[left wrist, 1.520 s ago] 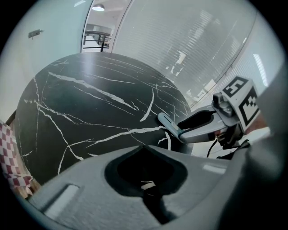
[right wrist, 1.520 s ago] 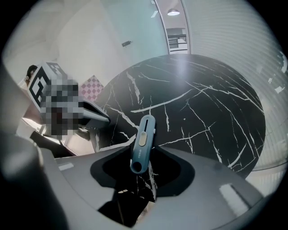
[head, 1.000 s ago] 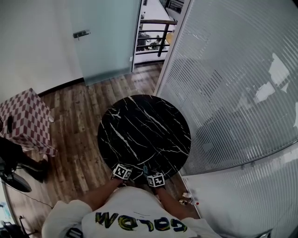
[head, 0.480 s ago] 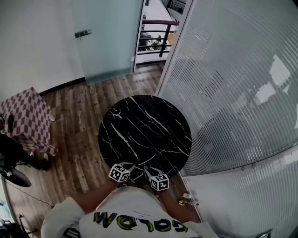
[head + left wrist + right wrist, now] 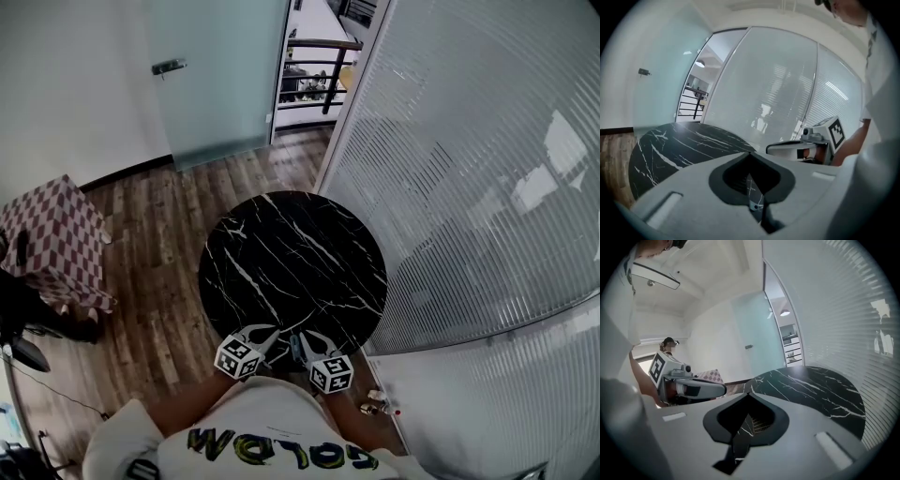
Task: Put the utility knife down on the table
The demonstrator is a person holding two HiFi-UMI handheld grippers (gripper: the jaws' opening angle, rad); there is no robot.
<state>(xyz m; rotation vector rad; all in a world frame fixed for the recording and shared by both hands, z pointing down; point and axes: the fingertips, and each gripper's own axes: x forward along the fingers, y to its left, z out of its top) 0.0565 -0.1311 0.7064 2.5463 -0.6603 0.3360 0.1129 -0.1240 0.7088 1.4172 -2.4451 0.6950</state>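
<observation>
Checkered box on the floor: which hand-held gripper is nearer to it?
Left. The left hand-held gripper hangs over the black table's near edge, on the checkered box's side. The right hand-held gripper is beside it, farther from the box.

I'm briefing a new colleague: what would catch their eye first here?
The round black marble table, white-veined, in the middle of the wooden floor. At its near edge the left gripper and right gripper hang side by side, both shut and empty. A red-and-white checkered box stands at the left, a slatted glass wall on the right.
</observation>
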